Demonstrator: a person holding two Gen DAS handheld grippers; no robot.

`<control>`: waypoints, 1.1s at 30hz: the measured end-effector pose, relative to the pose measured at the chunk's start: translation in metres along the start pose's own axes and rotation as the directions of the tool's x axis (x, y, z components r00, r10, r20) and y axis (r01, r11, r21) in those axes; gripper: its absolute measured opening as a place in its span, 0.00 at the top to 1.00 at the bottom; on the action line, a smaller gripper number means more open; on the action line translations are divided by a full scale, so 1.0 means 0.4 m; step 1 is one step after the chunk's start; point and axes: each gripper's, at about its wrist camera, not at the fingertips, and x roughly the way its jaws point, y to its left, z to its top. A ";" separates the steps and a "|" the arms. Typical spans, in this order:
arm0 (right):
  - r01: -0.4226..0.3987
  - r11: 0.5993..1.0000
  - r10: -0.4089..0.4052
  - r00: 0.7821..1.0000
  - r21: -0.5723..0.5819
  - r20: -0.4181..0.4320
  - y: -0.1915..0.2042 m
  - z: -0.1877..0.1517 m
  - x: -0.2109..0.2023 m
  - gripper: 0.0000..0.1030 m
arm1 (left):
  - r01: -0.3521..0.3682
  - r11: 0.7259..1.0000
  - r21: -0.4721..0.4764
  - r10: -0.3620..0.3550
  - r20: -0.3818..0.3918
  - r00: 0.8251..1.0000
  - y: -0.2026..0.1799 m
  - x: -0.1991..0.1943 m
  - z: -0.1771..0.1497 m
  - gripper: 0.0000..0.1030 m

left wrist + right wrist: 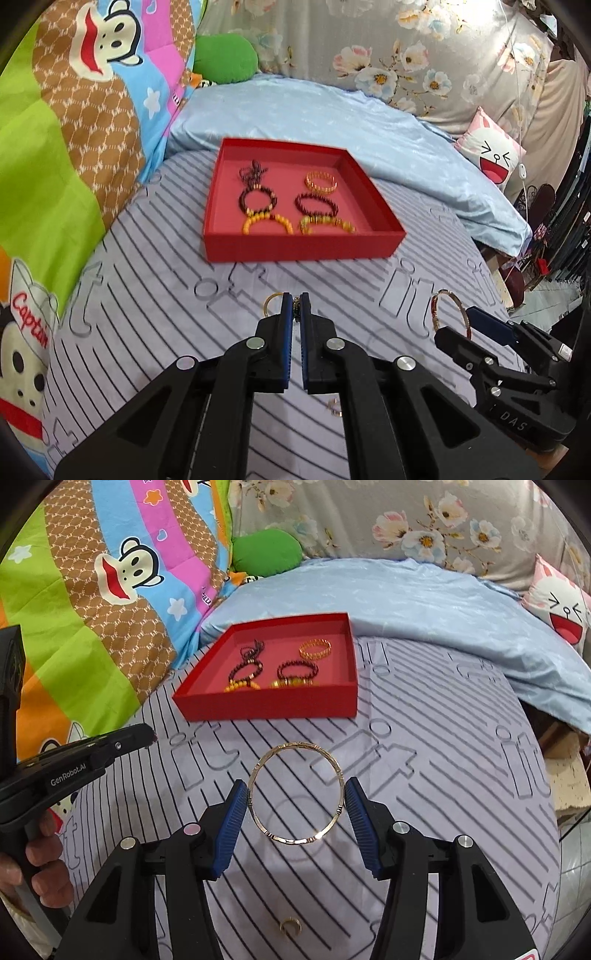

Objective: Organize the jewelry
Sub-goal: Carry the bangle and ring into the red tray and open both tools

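A red tray (295, 251) (266, 705) on the striped bed sheet holds several bead bracelets (258, 201) and a gold band bracelet (320, 181) (314, 650). My left gripper (295, 306) is shut on a small gold bracelet (272, 301), held above the sheet in front of the tray. My right gripper (297, 797) is shut on a thin gold bangle (295, 792), its pads pressing the bangle's two sides; it also shows in the left wrist view (448, 314). A small gold ring (290, 926) (335, 406) lies on the sheet below the grippers.
A cartoon monkey quilt (74, 147) is piled at the left. A light blue blanket (332, 118) lies behind the tray, with a green cushion (225, 57) and a pink rabbit pillow (491, 155). The bed edge drops off at the right.
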 end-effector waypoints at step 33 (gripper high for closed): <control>-0.001 1.000 0.002 0.998 0.012 -0.059 -0.029 0.413 0.462 0.49 | -0.095 0.994 0.056 0.096 -0.014 0.995 0.032 0.414 0.376 0.97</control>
